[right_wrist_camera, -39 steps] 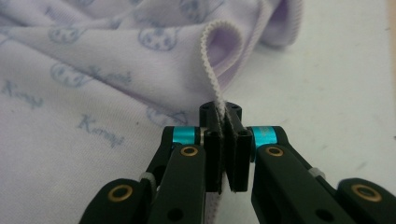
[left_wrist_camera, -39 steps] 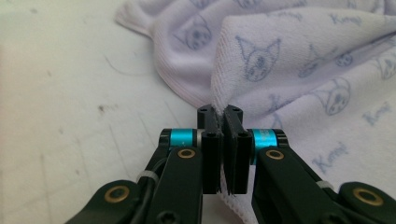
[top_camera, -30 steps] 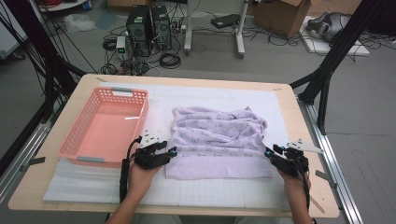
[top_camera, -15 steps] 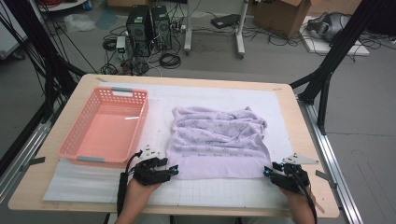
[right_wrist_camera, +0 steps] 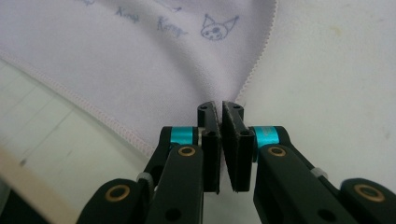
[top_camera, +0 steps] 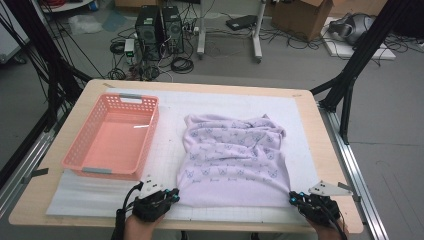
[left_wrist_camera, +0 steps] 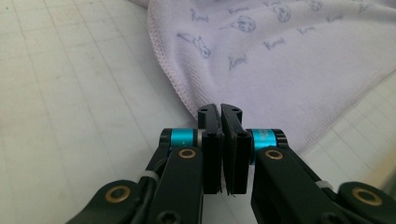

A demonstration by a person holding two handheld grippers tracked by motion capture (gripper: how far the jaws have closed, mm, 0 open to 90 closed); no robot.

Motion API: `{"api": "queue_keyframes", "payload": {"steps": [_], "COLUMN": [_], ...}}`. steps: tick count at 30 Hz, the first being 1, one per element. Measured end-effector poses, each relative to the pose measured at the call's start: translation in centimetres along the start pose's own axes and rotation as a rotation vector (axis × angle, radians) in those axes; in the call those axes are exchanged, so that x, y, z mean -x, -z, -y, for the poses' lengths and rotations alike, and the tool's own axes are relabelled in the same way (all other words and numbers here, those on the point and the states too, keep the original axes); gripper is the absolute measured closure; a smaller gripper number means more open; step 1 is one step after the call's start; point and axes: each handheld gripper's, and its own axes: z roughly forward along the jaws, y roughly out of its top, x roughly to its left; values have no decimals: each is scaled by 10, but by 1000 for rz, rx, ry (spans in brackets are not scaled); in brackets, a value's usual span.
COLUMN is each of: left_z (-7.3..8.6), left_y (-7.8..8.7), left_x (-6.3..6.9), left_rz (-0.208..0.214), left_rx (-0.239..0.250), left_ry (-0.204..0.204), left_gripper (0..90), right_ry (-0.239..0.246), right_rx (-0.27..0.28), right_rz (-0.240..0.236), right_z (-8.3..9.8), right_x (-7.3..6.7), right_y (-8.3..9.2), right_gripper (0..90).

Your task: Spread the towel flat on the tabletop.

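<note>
Both grippers — left [left_wrist_camera: 220, 108] and right [right_wrist_camera: 220, 106] — have just closed, fingers clamped on the cloth's [top_camera: 235, 160] near corners. Next, I think: lift both corners together and fold forward.

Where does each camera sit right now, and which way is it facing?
High view: fixed above the person's side of the table, looking forward and down; both forearms enter at the bottom.
Left gripper view: rides the left gripper, looking along its closed jaws at a near corner of the lilac cloth.
Right gripper view: rides the right gripper, jaws pinching the other near corner.
Shared: all three show the cloth and white mat; the high view also shows the pink basket.
</note>
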Motion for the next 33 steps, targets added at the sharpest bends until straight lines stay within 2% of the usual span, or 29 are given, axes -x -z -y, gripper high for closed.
{"api": "queue_keyframes", "payload": {"steps": [5, 9, 13, 15, 16, 18, 19, 21, 25, 30, 32, 33], "left_z": [10, 18, 26, 29, 30, 26, 21, 12, -5, -11, -11, -11], "left_y": [14, 29, 40, 41, 40, 37, 35, 31, 11, -16, -21, -23], "left_x": [5, 8, 18, 22, 22, 18, 15, 6, -6, -5, -2, -1], "left_rz": [25, 79, 107, 125, 142, 147, 143, 127, 103, 89, 81, 79], "left_rx": [4, 17, 1, -19, -24, -6, 15, 58, 89, 37, 24, 20], "left_ry": [-9, 20, -8, -29, -28, -24, -13, 27, 71, 64, 53, 47], "left_gripper": [868, 868, 868, 862, 828, 585, 520, 466, 444, 433, 433, 436], "right_ry": [11, 11, -5, 3, 13, 8, 3, -14, -35, -54, -52, -31], "right_rx": [10, 20, 20, 9, 0, 16, 34, 63, 78, 42, 31, 17], "right_rz": [-29, -47, -67, -65, -66, -77, -77, -56, -8, 33, 39, 51], "right_z": [11, 24, 37, 41, 42, 40, 38, 31, 14, -1, -4, -5], "right_x": [-10, -17, -19, -21, -22, -22, -21, -17, -9, -2, -3, -4], "right_y": [16, 34, 46, 47, 46, 46, 46, 47, 35, 2, -6, -11], "right_gripper": [860, 862, 862, 859, 840, 741, 722, 654, 634, 597, 581, 582]}}
